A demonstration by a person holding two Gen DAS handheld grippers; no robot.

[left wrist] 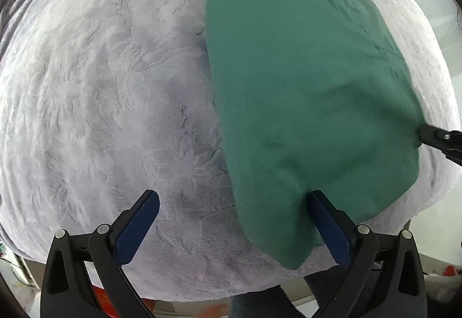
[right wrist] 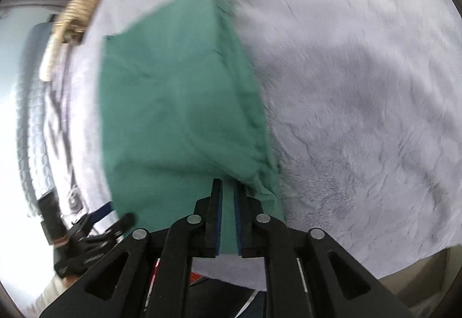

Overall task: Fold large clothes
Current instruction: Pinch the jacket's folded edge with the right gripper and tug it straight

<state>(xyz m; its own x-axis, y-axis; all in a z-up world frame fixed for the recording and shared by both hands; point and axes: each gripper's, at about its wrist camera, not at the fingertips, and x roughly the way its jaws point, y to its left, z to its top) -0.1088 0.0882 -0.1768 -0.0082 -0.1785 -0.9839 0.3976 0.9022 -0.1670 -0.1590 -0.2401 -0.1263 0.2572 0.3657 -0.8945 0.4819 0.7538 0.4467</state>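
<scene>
A folded green garment is lying on a fuzzy white blanket covering the work surface. The left gripper is hanging straight above the garment's near edge, jaws spread wide, gripping nothing. The right gripper is pointing down at the garment's corner, its jaws standing slightly apart, pads not pressing the cloth.

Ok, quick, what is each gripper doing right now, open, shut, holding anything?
Left gripper: wide open, holding nothing, over the edge of the folded green fabric garment.
Right gripper: slightly open, nothing clamped, garment beneath.
</scene>
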